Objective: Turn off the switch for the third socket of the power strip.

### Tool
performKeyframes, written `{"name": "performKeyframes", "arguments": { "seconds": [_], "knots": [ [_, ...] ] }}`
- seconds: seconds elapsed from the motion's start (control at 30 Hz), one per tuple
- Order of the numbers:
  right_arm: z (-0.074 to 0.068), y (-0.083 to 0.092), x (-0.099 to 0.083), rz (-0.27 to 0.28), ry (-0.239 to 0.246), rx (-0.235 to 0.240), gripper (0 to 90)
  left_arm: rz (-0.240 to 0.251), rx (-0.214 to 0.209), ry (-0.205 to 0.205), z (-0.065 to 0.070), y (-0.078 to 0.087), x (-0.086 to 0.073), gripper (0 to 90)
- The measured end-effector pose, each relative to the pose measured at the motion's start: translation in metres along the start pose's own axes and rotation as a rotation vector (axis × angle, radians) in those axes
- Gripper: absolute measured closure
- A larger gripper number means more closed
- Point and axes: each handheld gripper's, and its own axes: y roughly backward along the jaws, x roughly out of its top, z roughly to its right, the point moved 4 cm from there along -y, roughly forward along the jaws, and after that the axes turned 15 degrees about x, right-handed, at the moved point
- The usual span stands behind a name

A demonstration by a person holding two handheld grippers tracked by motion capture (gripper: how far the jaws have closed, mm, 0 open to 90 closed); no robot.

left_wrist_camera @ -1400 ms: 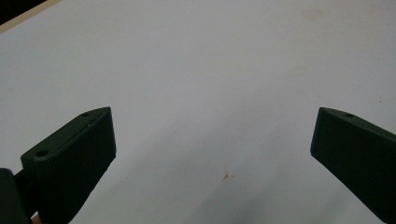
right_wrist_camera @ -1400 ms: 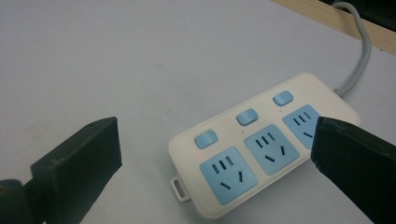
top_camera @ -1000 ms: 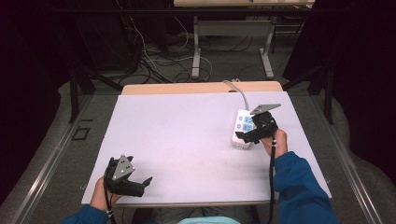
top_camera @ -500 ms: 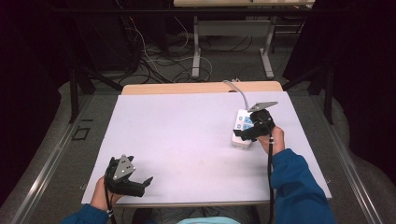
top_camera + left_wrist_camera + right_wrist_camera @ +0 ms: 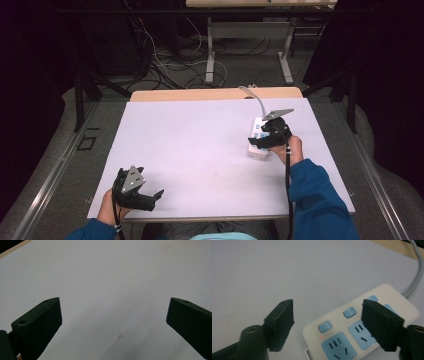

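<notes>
While the left gripper (image 5: 159,193) rests wide apart near-left, the right gripper (image 5: 327,315), jaws just narrowing yet unclamped, hovers over the power strip (image 5: 352,332).

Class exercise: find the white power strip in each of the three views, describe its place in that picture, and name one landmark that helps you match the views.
High view: the power strip lies right of centre on the table, under the right gripper.
Left gripper view: bare table surface between the jaws, no strip.
Right gripper view: strip at lower right, partly behind the right jaw.
Shared landmark: its grey cable.
</notes>
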Motion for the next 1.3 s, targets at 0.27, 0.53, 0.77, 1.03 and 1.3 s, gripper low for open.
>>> {"name": "performKeyframes", "arguments": {
  "seconds": [0.27, 0.53, 0.77, 1.03, 1.3],
  "knots": [
    [-0.002, 0.0, -0.002, -0.014, -0.02, 0.023, 70.6, -0.003, -0.004, -0.002, 0.0, 0.0, 0.0, 0.1],
    [-0.002, -0.002, -0.004, -0.029, -0.032, 0.004, 90.0, -0.002, -0.001, -0.004, 0.0, 0.0, 0.001, 0.1],
    [-0.001, -0.007, -0.006, -0.041, -0.043, 0.001, 90.0, -0.002, -0.002, -0.003, 0.0, 0.0, 0.001, 0.1],
    [0.002, -0.017, -0.012, -0.071, -0.067, -0.032, 90.0, -0.002, 0.0, -0.001, 0.0, -0.001, 0.001, 0.1],
    [0.003, -0.021, -0.013, -0.095, -0.055, -0.044, 90.0, -0.002, -0.001, -0.003, 0.0, -0.001, 0.001, 0.1]
  ]
}}
